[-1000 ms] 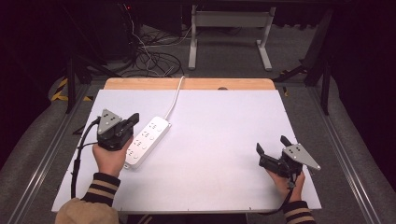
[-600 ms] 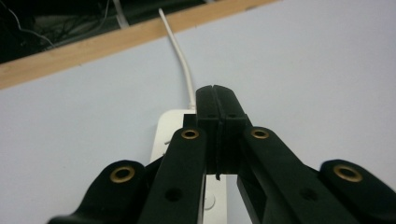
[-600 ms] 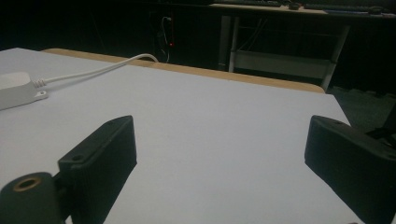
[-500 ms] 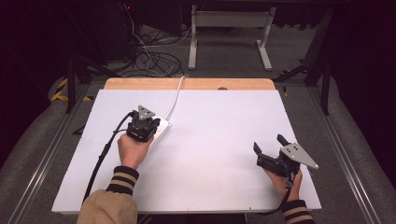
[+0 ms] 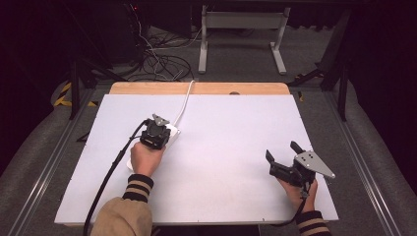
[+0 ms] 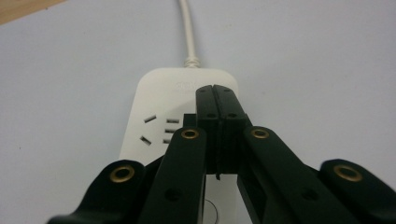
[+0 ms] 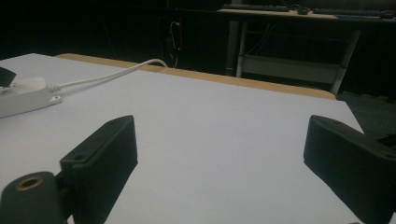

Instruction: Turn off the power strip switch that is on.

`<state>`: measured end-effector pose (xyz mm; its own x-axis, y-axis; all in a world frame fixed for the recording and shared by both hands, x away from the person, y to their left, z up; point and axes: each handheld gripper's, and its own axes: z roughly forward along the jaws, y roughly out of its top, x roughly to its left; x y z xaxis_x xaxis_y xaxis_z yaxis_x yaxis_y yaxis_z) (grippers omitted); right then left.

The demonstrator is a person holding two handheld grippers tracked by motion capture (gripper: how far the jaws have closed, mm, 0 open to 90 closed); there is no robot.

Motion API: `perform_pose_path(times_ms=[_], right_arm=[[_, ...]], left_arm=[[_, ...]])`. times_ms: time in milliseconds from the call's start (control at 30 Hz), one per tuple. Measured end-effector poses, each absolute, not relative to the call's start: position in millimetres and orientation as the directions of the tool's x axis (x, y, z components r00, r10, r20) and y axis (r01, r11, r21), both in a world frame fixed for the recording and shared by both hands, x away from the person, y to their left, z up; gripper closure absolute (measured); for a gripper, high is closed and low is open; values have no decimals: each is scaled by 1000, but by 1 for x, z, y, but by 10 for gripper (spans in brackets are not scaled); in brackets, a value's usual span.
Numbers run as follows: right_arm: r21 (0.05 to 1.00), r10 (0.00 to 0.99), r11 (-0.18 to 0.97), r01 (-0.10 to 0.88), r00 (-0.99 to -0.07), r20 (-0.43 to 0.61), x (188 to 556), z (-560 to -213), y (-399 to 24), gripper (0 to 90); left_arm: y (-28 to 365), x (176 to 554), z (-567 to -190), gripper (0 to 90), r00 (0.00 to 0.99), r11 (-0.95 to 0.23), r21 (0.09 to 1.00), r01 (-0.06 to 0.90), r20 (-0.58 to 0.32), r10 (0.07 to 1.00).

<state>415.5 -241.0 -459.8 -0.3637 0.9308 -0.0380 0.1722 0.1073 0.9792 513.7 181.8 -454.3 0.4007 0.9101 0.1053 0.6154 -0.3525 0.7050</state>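
A white power strip [image 6: 154,109] lies on the white table top [image 5: 231,123], left of centre, and its white cord [image 5: 186,98] runs off over the far edge. My left gripper [image 5: 156,132] is right over the strip's cord end. In the left gripper view its jaws are pressed together with nothing between them, and their tips [image 6: 215,91] sit above the strip's top face just beyond the sockets. My right gripper [image 5: 282,152] rests near the front right of the table with its jaws wide open and nothing between them. Its view has the strip [image 7: 23,95] and cord [image 7: 116,72] far off at the left.
A wooden strip [image 5: 196,88] edges the table's far side. Beyond it lie a tangle of floor cables [image 5: 162,64] and a metal stand [image 5: 241,29]. The left gripper's black cable [image 5: 110,172] trails back along the forearm to the front edge.
My left hand has moved from the strip's left side forward and to the right, so the shut gripper now sits over the strip's cord end. The right gripper has barely moved.
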Motion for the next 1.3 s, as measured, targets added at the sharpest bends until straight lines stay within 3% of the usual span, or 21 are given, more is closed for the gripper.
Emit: perform_pose_path(times_ms=[267,400,867,1300], right_arm=[[979,933,104,173,-357,-36,414,-460,-243,107],[980,932,107,170,-360,-40,414,-459,-242,107],[979,928,121,165,-370,-53,416,-459,-236,108],[979,930,125,161,-361,-60,414,-457,-236,109]], left_arm=[[182,515,-458,900,355,-350,691,633,143,924],[189,512,-462,900,373,-329,720,610,105,922],[180,513,-460,900,374,-357,702,616,137,917],[180,513,-460,900,409,-344,700,626,81,909]])
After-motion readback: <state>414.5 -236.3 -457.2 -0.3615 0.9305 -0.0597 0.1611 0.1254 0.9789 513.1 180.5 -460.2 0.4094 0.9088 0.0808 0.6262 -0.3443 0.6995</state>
